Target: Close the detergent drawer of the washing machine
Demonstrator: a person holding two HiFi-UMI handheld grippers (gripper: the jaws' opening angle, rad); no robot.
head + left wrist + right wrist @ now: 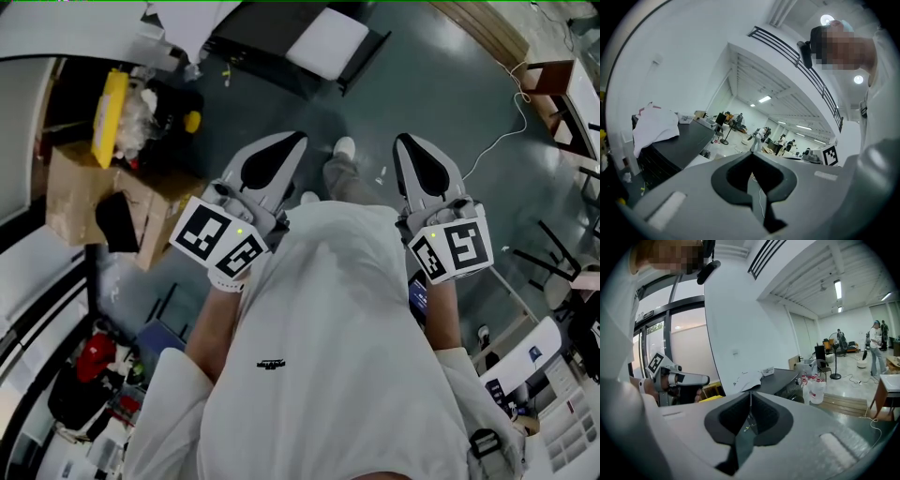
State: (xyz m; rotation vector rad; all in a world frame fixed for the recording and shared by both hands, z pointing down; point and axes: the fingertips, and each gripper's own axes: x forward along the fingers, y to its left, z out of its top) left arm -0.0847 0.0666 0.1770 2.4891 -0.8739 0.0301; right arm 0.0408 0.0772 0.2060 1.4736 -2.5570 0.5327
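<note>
Head camera looks steeply down over the shirt point(328, 328) onto the left tongs point(296, 141), right tongs point(402, 142) and floor point(450, 84). Each tongs camera sits close behind its tips, facing out across the hall; both catch the black bench point(679, 140) point(780, 378).

I stand in a large open hall, a workshop or laboratory, not a home. The glossy grey-green floor point(441, 84) carries a loose thin white cable point(494, 142) and a worn brown cardboard box point(70, 202). The walls are plain white and very high, with the black metal railing of an upper gallery point(787, 51) and long white strip lamps point(837, 288) on the ceiling. Far across the room several standing people point(758, 136) are busy among desks and equipment. Nearer I see a dark flat-topped cabinet point(684, 140) with a crumpled white cloth point(654, 126) on it, a black pedestal fan point(836, 341) and clear plastic bottles with red caps point(816, 389).
</note>
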